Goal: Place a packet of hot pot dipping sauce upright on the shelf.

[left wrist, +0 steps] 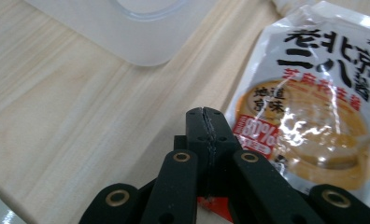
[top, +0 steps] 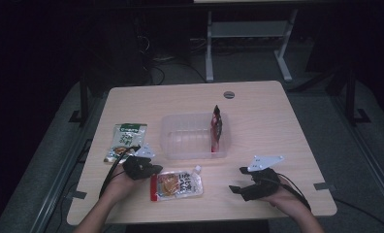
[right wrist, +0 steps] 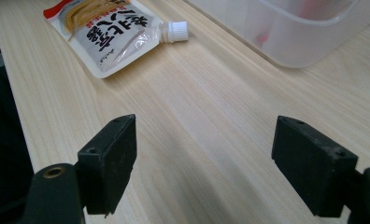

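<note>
The left gripper (top: 151, 170) sits at the left edge of the sauce pouch (top: 176, 185), and in the left gripper view its jaws are pressed together at the pouch's (left wrist: 314, 107) red corner; whether that corner is pinched between them I cannot tell. The pouch lies flat on the table (top: 258, 102), near the front edge, with its white cap (right wrist: 177, 29) pointing toward the clear bin (top: 173, 145). The bin stands just behind the pouch, with a narrow strip of bare wood between them. A red packet (top: 216, 127) stands upright inside the bin, at its right wall. A green packet (top: 124, 141) lies left of the bin. The right gripper (top: 236, 182) rests with its jaws spread wide over bare wood, well apart from the pouch, with open room around it.
</note>
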### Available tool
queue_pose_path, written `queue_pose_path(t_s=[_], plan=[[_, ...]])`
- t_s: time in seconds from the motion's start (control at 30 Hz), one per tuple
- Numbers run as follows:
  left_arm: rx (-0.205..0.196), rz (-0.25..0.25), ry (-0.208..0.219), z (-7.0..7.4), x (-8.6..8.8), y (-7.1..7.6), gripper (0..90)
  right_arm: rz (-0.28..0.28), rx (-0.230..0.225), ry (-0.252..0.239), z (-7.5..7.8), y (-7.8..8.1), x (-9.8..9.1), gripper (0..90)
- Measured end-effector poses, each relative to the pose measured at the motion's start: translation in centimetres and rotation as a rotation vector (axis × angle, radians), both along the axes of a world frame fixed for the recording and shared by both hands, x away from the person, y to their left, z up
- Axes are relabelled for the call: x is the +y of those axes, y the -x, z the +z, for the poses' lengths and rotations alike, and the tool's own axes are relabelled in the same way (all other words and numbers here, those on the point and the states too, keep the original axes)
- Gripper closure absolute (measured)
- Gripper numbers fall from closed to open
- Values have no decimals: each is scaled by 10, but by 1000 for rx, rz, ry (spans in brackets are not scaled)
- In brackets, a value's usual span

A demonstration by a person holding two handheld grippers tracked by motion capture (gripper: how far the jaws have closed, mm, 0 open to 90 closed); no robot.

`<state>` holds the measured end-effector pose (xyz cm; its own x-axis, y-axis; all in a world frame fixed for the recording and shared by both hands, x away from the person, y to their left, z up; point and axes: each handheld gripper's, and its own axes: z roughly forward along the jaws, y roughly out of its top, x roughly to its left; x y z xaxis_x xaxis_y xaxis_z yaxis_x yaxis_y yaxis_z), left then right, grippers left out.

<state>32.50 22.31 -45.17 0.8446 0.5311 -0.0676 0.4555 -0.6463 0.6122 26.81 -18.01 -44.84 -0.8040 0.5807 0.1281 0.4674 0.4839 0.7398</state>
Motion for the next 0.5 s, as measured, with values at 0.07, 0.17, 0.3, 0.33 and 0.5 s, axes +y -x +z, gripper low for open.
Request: queue_pose_path(t_s=[0.07, 0.17, 0.3, 0.33, 0.5], plan=[[-9, 2, -2, 0, 0, 0, 896, 1, -2, -1, 0, 0, -1, 216], [-41, 9, -8, -1, 0, -3, 890, -2, -1, 0, -1, -1, -1, 216], [-55, 9, -10, -1, -2, -2, 890, 1, 3, 4, -1, -1, 1, 216], [-55, 9, -11, -1, -2, -2, 890, 1, 2, 7, -1, -1, 1, 216], [-48, 1, -36, -5, -5, -2, 891, 2, 0, 9, -1, -1, 1, 216]])
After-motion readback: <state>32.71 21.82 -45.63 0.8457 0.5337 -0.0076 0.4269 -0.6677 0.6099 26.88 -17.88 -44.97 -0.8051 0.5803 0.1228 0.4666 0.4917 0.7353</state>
